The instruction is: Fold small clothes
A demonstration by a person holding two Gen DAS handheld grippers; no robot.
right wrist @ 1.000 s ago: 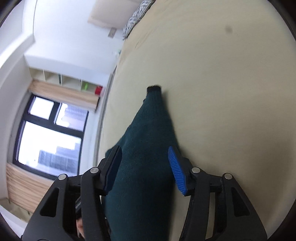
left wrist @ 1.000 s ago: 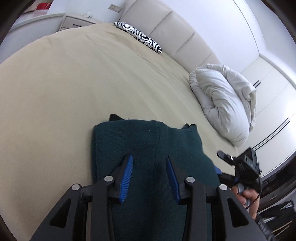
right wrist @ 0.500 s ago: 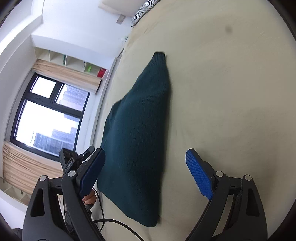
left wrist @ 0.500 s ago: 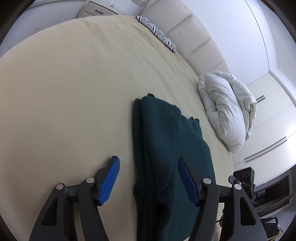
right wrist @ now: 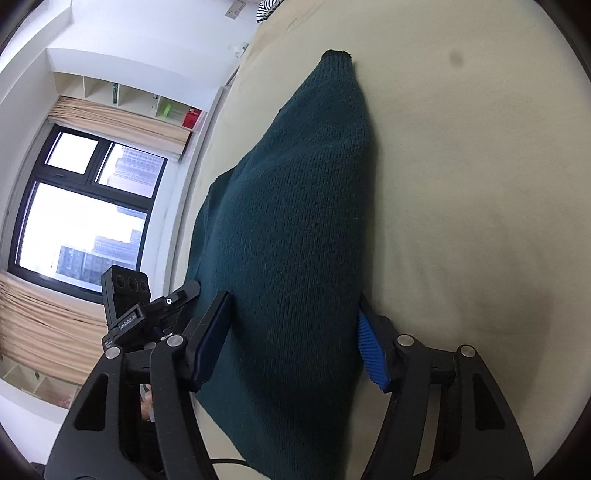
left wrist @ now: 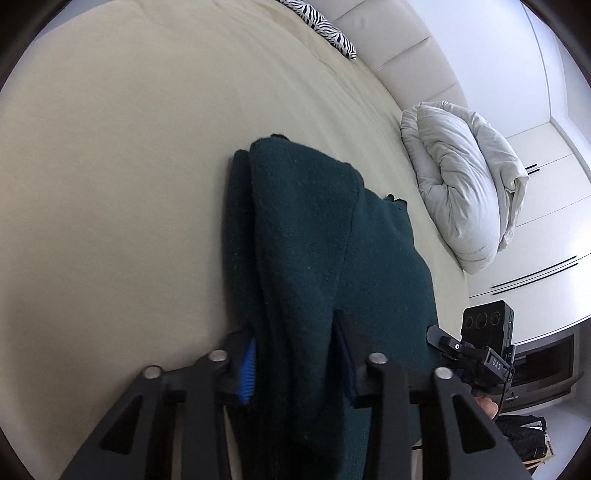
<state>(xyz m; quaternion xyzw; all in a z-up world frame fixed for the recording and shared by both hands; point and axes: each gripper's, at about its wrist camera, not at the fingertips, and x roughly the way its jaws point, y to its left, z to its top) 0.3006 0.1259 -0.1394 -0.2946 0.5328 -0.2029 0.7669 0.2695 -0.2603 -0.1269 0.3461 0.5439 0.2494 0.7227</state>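
While both grippers sit at the near edge of the dark green knitted sweater [left wrist: 332, 258], the garment lies folded lengthwise on the cream-coloured bed sheet [left wrist: 129, 166], its narrow end pointing away toward the head of the bed. Left gripper [left wrist: 295, 362]: jaws closing, a thick bunch of the sweater's folded layers between them; blue ribbed pad [left wrist: 248, 369] on one side lies right against the knit, the other pad mostly buried in the fabric, so the grip reads as pressed on the cloth. Right gripper [right wrist: 291, 350]: jaws also closing, straddling the wider near end of the sweater; one dark pad lies on the knit at the left edge, the blue ribbed pad [right wrist: 371, 354] stands at the right edge just touching or just beside the cloth, cannot tell which; firm squeeze not evident. In the left wrist view the sweater shows stacked layers along its left side and a seam running down its top panel. Crumpled white duvet [left wrist: 465, 184] sits bundled on the bed well apart from the sweater, near the padded cream headboard [left wrist: 399, 48]. Zebra-striped pillow [left wrist: 325, 26] at the far end of the bed. In the right wrist view a dark-framed window [right wrist: 81, 214] with beige curtains stands beyond the bed edge, open white shelving above it. Each view catches the other gripper's black camera mount at its margin.
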